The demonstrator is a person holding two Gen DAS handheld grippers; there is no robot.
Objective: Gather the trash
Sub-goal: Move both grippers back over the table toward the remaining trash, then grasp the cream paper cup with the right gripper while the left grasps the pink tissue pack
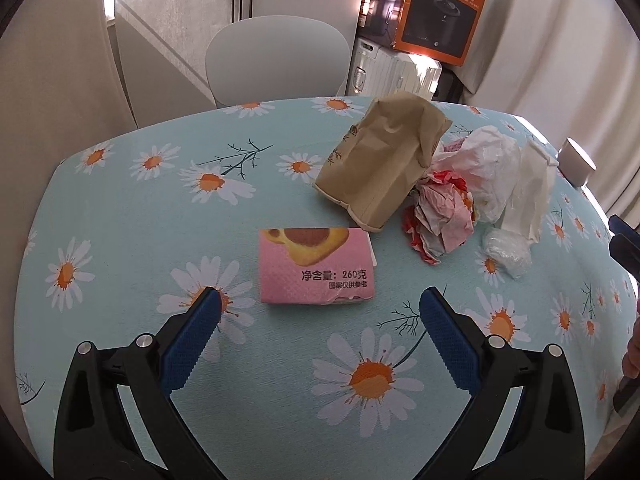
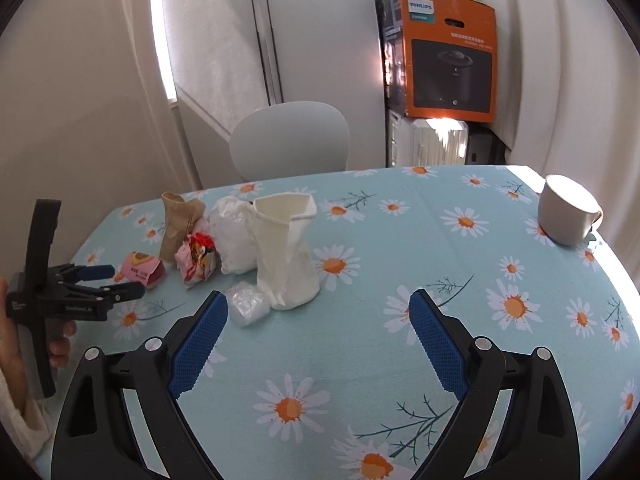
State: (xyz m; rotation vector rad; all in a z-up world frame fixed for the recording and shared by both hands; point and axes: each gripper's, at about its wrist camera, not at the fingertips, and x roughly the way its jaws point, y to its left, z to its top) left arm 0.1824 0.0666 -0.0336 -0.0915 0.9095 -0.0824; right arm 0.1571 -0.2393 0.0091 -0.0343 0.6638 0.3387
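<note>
Daisy-printed turquoise tablecloth carries a cluster of trash: a flat pink wrapper printed "260克" lies nearest, with a crumpled brown paper bag behind it. To the right sit a red-and-white crumpled wrapper, a white plastic bag, a crushed white paper bag and a clear plastic wad. Just short of the pink wrapper, the left gripper is spread wide, holding nothing. Near the white bag, the right gripper also gapes empty. Far right stands a mug; beyond, an orange box reads "PHILIPS".
</note>
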